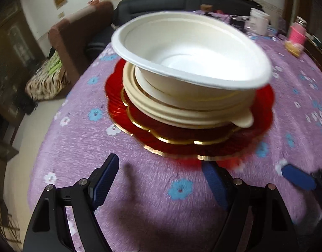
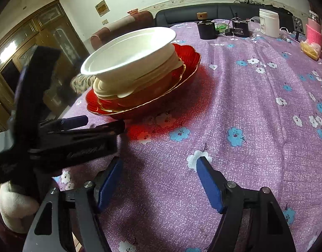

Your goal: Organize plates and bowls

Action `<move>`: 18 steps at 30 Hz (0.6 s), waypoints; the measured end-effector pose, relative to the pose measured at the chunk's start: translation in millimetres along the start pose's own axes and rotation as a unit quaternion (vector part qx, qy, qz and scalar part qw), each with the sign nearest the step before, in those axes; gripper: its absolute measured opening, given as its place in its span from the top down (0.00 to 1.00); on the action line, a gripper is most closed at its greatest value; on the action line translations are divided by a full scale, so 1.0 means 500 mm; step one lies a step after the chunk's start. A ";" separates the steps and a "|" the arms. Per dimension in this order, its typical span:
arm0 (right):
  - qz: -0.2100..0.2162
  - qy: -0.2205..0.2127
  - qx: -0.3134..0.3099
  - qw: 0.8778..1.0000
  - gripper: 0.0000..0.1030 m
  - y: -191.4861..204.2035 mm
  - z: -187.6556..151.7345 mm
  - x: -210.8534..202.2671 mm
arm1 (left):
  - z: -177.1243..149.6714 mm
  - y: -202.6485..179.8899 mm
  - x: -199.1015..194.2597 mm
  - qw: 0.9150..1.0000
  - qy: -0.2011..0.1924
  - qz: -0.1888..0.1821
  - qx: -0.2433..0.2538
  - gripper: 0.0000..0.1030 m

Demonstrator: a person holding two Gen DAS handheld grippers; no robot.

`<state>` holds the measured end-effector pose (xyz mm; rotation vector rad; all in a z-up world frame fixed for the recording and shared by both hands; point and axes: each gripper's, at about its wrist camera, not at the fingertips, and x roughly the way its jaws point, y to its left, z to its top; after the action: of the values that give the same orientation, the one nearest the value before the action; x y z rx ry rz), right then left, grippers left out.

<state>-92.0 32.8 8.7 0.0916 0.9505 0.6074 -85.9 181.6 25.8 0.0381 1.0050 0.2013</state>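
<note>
Left wrist view is showing the left gripper gaping wide and empty before the white bowl, which is sitting atop cream plates on red plates; the right gripper is likewise spread wide, holding nothing.

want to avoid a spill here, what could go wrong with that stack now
1. The white bowl sits tilted atop the cream plates, overhanging them, so a nudge might tip it off.
2. The red plate lies near the table's left edge, so pushing the stack could send it over.
3. Both hand-held grippers, left and right, are open close by.
</note>
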 end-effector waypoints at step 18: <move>0.013 -0.001 0.002 1.000 0.20 0.002 -0.004 -0.003 | 0.057 0.177 0.069 0.988 0.007 0.114 -0.104 0.22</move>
<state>-94.8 32.5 8.9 0.1090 0.9501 0.6298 -57.5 276.8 23.3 -0.0391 0.9893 0.5162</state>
